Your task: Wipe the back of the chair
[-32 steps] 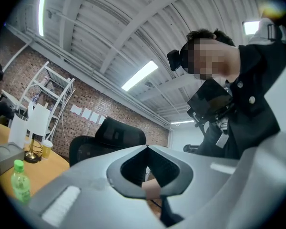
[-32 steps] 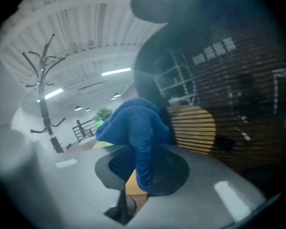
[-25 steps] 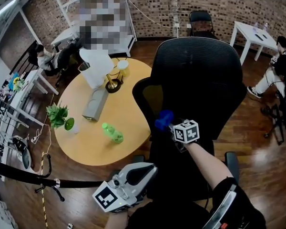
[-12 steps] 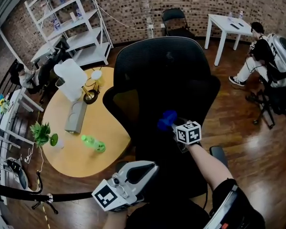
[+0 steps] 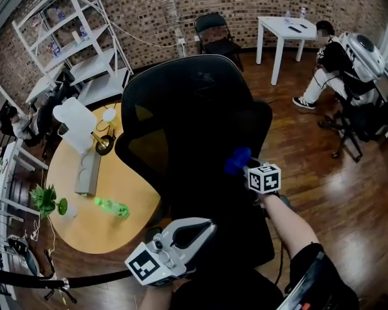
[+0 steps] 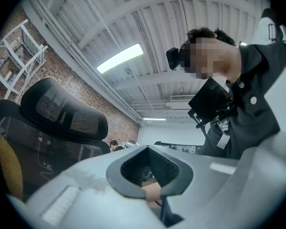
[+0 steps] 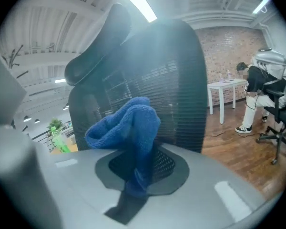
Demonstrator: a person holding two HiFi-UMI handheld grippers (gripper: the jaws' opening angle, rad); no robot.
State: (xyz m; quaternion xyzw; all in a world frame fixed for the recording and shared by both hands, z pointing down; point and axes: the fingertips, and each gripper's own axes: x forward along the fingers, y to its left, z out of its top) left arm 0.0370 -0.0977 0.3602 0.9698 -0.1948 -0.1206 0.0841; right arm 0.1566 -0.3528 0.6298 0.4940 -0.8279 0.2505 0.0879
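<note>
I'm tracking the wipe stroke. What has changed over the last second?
The right gripper, shut on the blue cloth, has slid rightward across the chair back, from its lower left toward its right edge. The view also swung right. The left gripper stayed low, shut and empty; nothing was let go.

Chair (image 5: 194, 121): seat and base hidden behind its own black back, mid-frame in the head view.
Yellow table (image 5: 84, 231): right side covered by the chair back.
Blue cloth (image 7: 126, 125): lower end buried between the right gripper (image 7: 136, 182) jaws.
Left gripper (image 6: 155, 197): tan speck at the meeting jaw tips, too small to tell.
White table (image 5: 271, 24), upper right: items on it too small to name.
</note>
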